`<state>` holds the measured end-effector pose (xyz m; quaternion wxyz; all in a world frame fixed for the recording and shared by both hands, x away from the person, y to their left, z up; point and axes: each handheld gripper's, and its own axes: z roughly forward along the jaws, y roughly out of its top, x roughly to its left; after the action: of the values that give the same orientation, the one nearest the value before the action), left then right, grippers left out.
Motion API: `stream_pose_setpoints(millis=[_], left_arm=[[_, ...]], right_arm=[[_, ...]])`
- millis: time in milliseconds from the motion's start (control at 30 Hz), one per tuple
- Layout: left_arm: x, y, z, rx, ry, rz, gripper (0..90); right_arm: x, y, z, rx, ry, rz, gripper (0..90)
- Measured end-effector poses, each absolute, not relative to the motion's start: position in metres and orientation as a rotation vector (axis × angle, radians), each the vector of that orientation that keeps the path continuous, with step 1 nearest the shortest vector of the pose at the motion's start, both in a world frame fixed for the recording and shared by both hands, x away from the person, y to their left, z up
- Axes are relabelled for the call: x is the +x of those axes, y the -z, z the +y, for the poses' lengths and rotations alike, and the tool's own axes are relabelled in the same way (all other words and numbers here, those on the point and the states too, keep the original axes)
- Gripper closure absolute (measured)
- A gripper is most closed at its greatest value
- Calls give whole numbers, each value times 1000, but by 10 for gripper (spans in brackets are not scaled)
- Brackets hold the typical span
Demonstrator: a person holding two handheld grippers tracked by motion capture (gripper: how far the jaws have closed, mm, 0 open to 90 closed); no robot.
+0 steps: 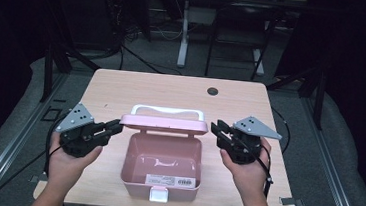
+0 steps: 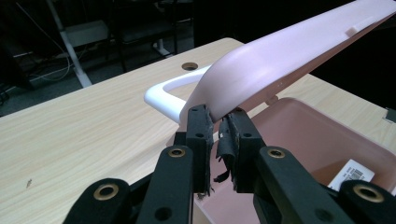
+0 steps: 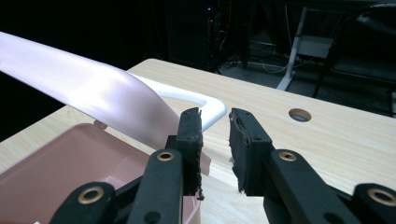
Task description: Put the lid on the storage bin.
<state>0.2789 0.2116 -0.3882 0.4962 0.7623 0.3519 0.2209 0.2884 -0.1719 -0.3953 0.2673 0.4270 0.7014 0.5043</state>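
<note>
Pink box (image 1: 161,161) sits lid-up on a pale wooden table (image 1: 122,85), seemingly dark room; both claws narrowly parted, empty.

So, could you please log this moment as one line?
pink box: open | lid: raised | left gripper: at lid's corner, grip unclear | right gripper: open beside lid | white handle: behind lid

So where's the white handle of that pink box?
In the high view, the white handle sits mid-table behind the raised pink lid, on the side toward the round table hole.
</note>
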Motion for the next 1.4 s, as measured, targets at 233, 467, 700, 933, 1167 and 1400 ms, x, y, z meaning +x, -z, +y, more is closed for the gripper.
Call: stream_pose_setpoints(millis=[233,467,700,933,1167,1400], left_arm=[[276,390,211,1846,-536,851,801],[274,390,211,1859,-534,850,800],[270,391,211,1867,-529,849,801],[264,394,213,1873,-523,844,800],[257,399,214,1877,-526,838,799],[249,405,215,1887,-519,834,795]], right_arm=[[288,396,-173,1158,-1360,1901,720],[288,396,-173,1157,-1359,1916,697],[288,396,-172,1156,-1367,1920,682],[289,396,-174,1160,-1371,1912,676],[292,399,-177,1178,-1375,1915,674],[292,399,-176,1175,-1387,1917,669]])
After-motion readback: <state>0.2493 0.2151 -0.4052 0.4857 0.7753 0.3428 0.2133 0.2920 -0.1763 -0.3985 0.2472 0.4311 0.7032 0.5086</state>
